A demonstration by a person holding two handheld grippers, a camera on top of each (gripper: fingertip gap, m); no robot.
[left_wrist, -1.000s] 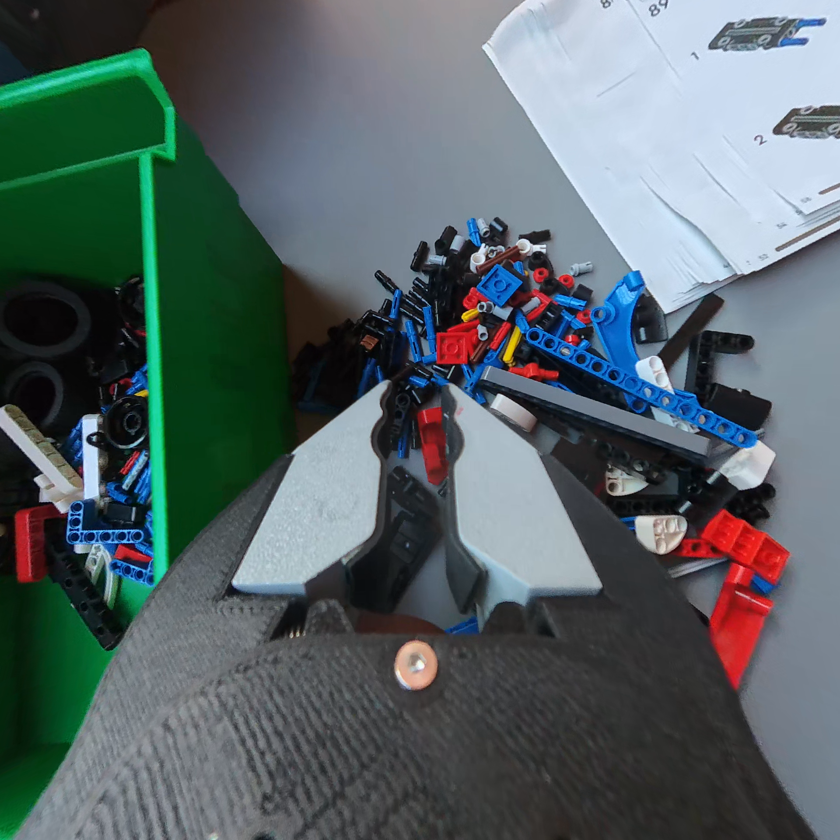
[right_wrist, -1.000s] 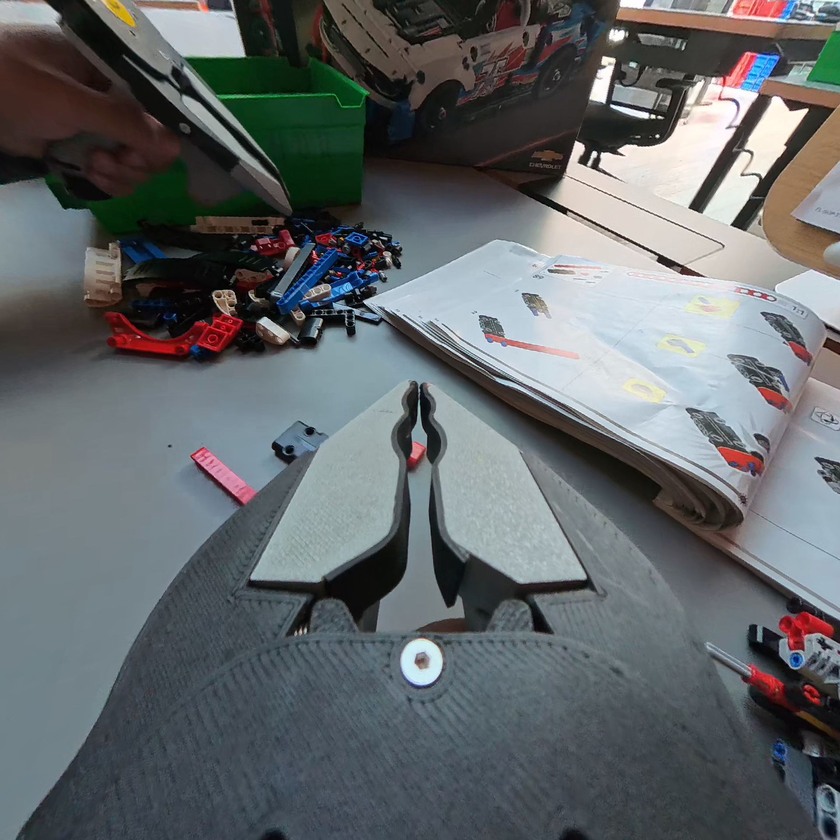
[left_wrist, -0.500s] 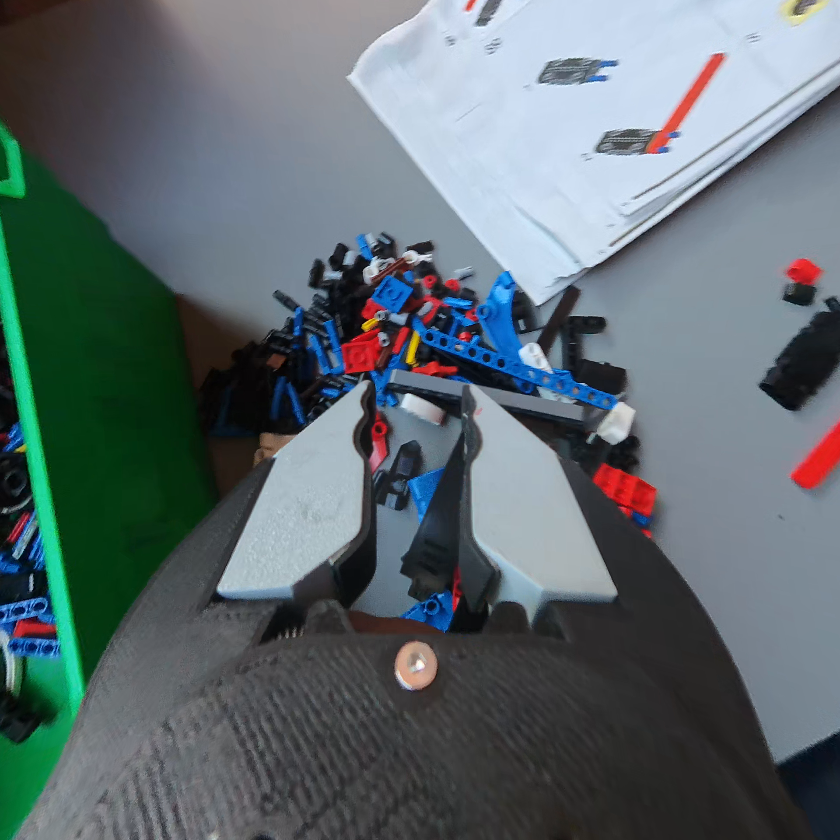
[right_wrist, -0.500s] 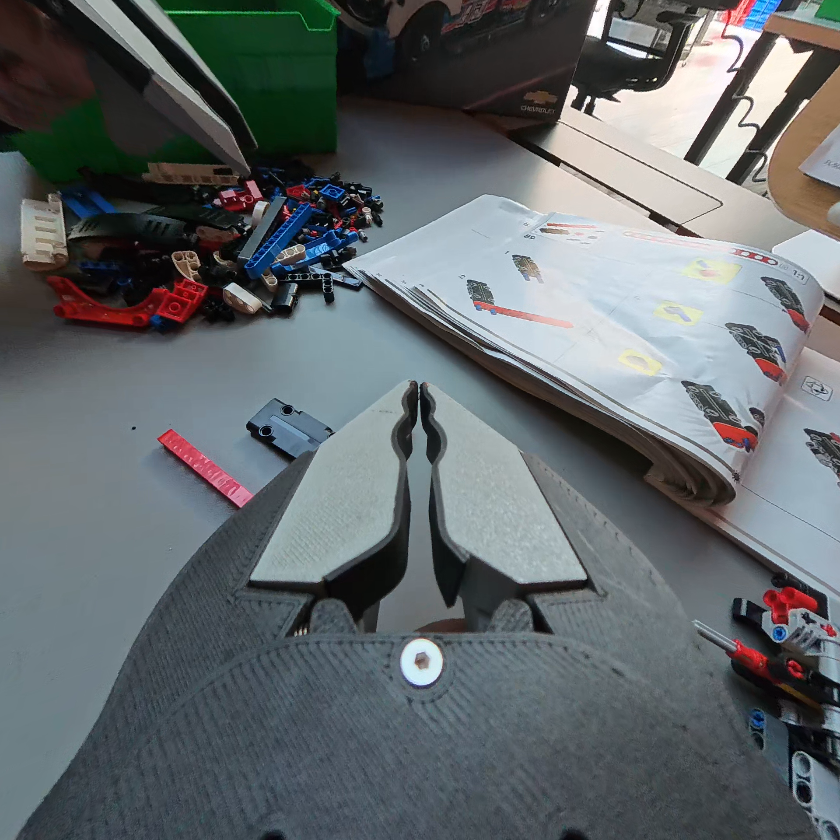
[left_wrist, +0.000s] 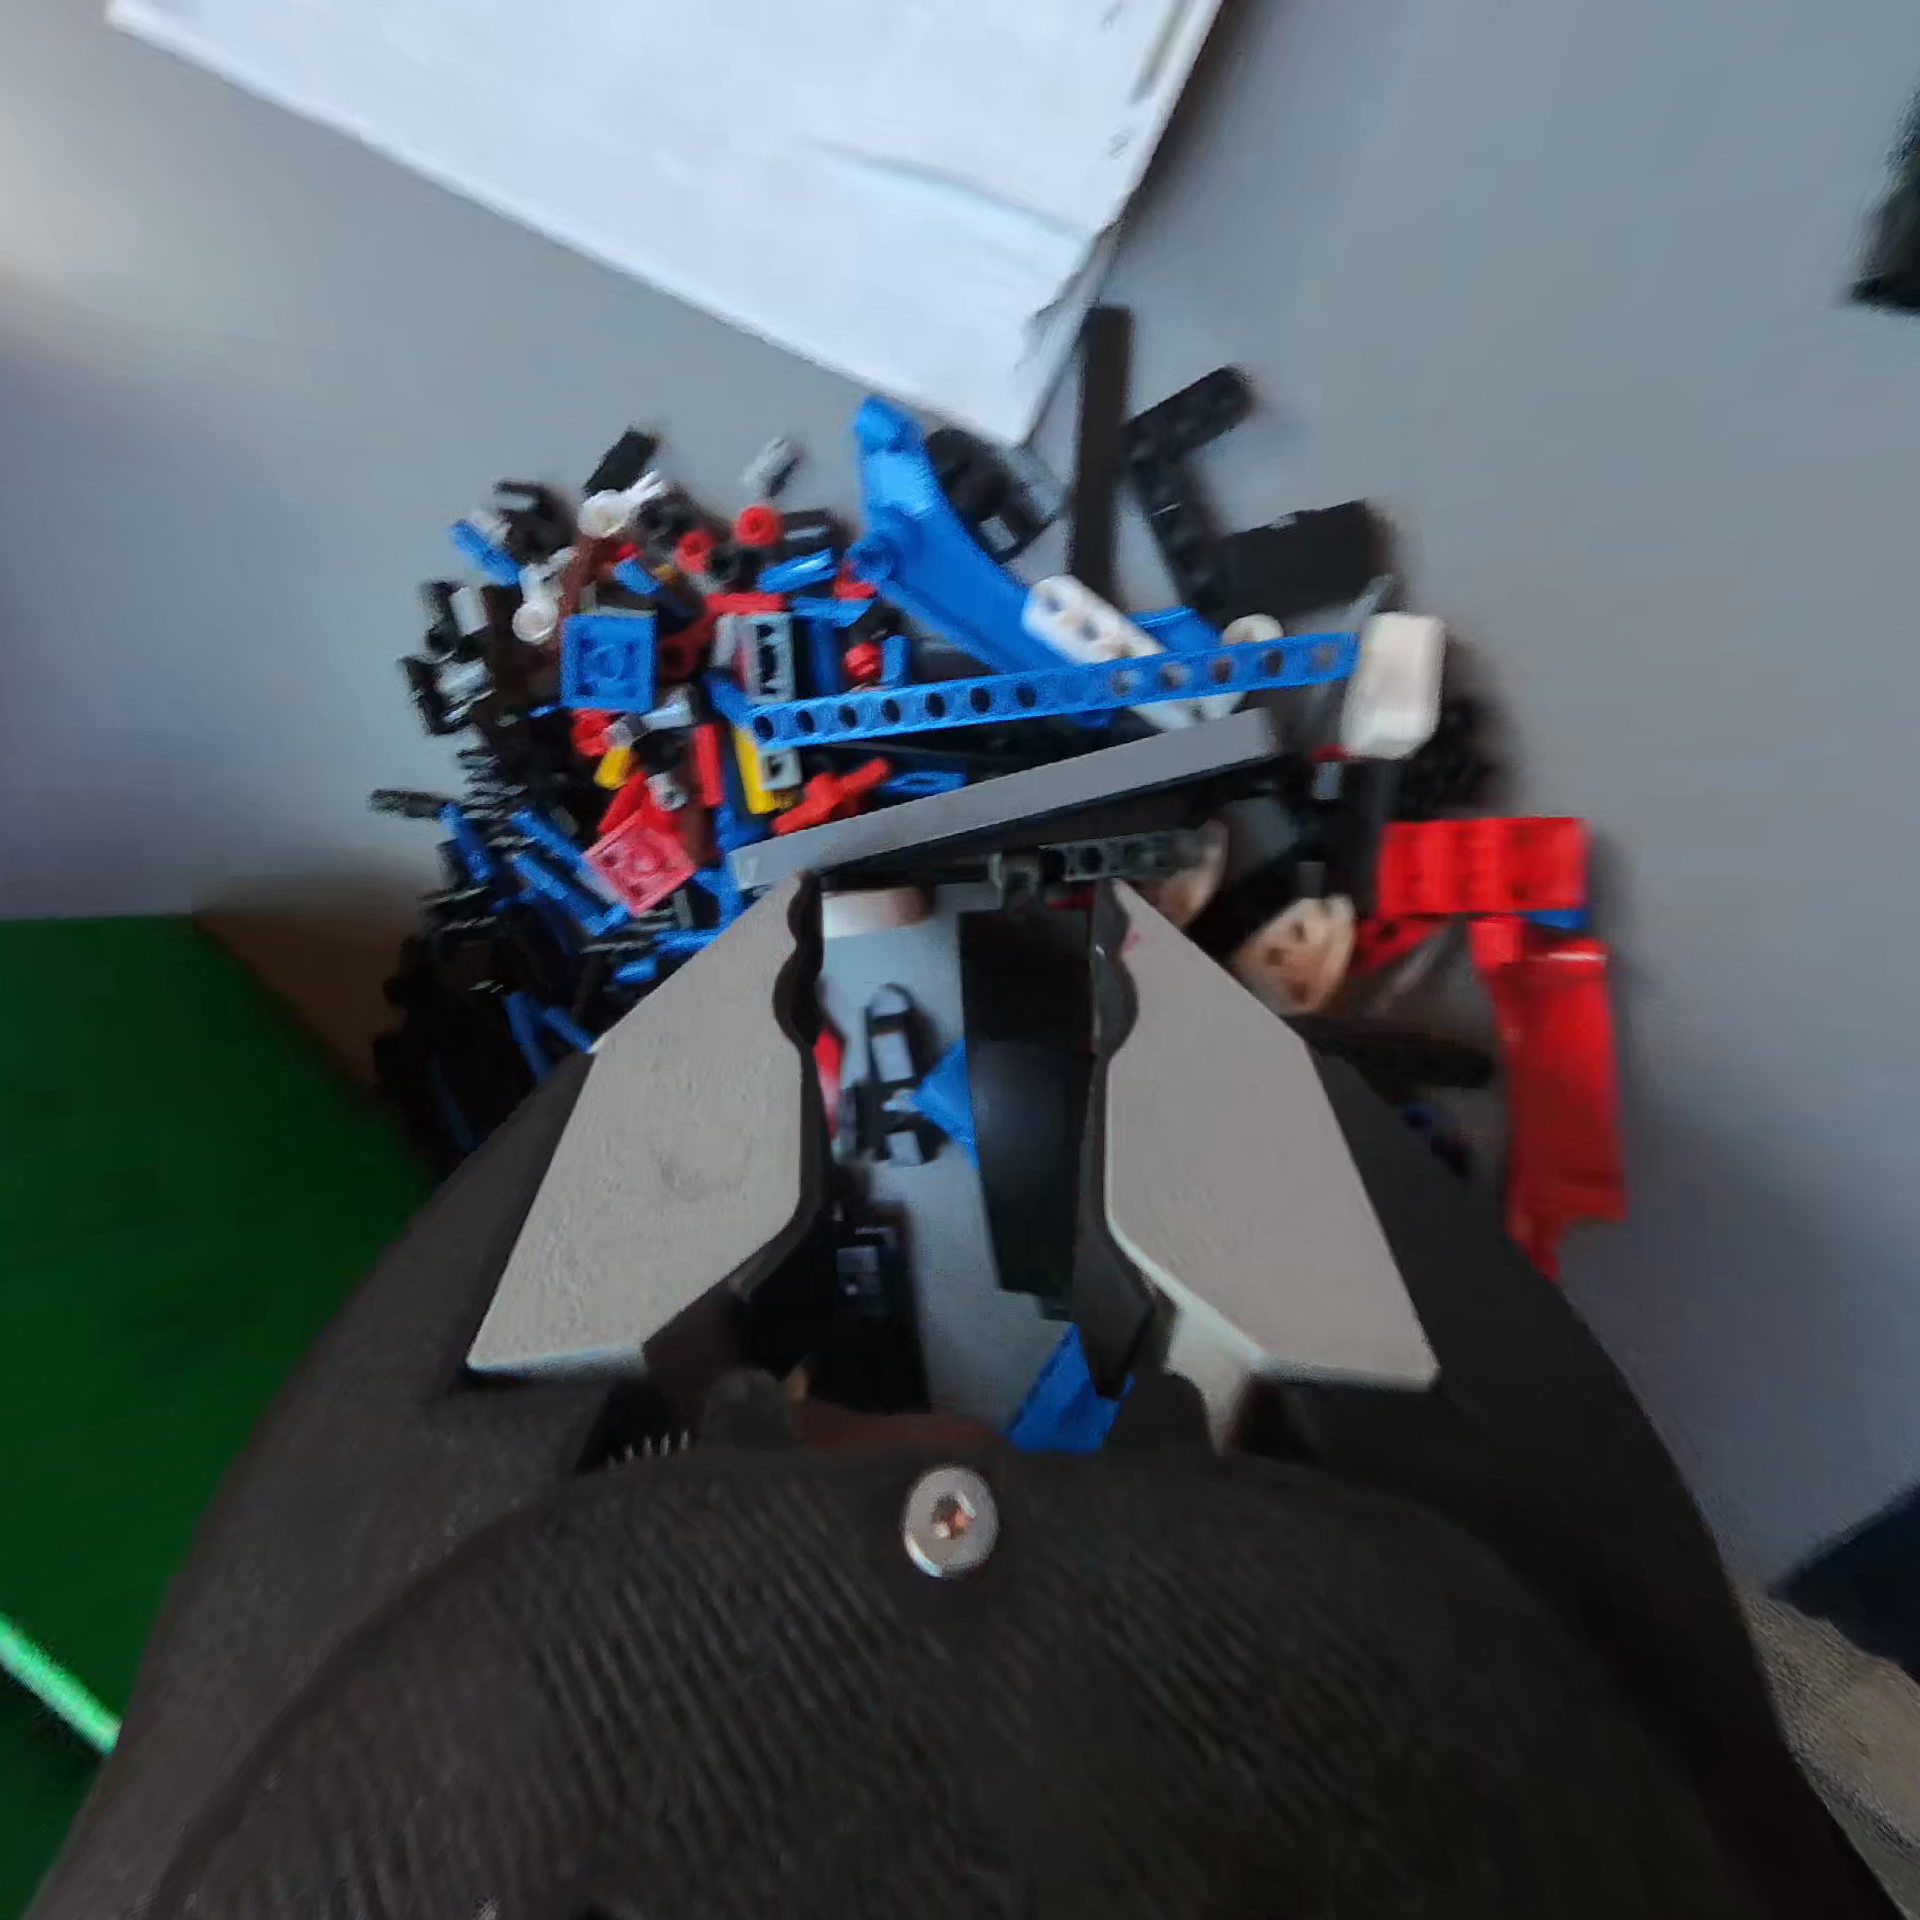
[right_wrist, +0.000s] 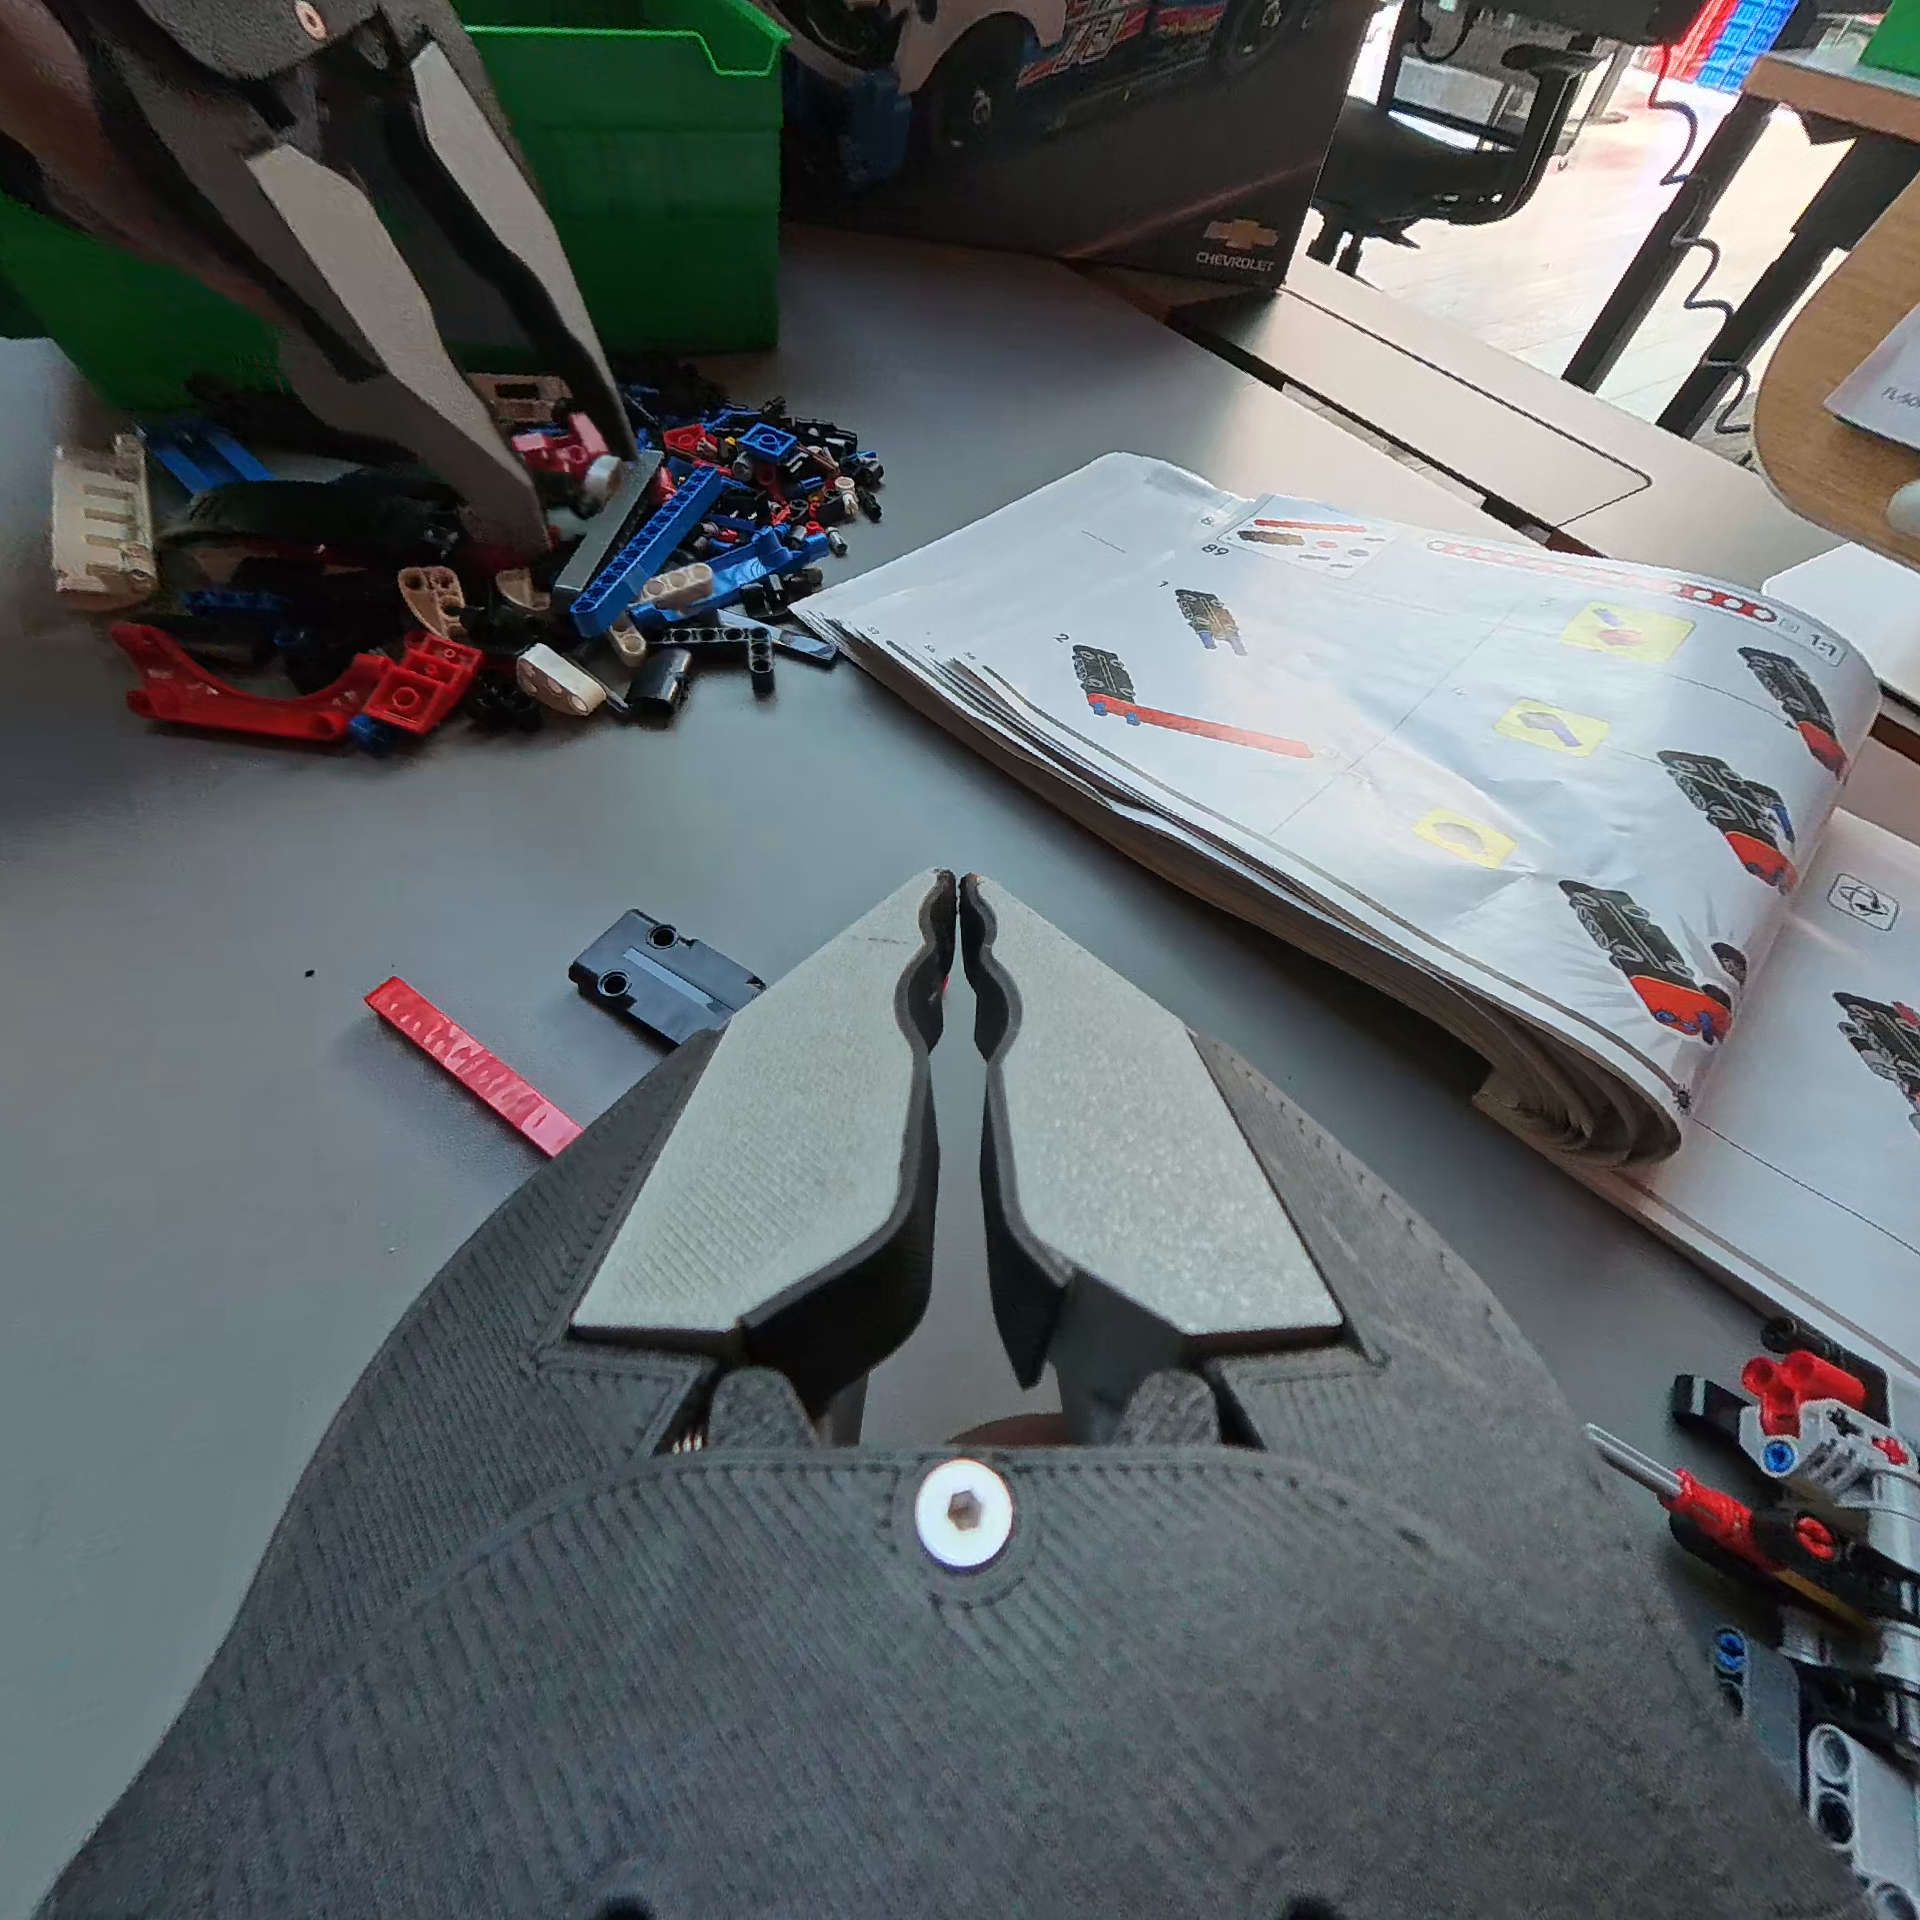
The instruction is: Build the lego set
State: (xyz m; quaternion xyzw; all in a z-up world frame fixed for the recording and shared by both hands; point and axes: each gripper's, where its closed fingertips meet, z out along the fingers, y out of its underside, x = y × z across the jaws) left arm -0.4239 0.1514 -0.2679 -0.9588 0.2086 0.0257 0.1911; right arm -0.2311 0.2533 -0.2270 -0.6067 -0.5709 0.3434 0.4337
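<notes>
My left gripper [left_wrist: 951,914] hangs fingers apart over the brick pile [left_wrist: 935,727] – nothing clamped, ready to pick; right gripper [right_wrist: 956,883] rests closed, empty, near the black panel [right_wrist: 660,971].

Left gripper [left_wrist: 956,914], right gripper [right_wrist: 957,883]: ribbed black printed shells, grey wedge fingers, wavy black pads, silver screw each.

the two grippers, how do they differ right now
The left gripper has its fingers spread apart, tips down in the pile of building pieces beside the green bin. The right gripper has its fingertips together, over bare grey table, away from the pile. Both have grey fingers on black bodies.
</notes>
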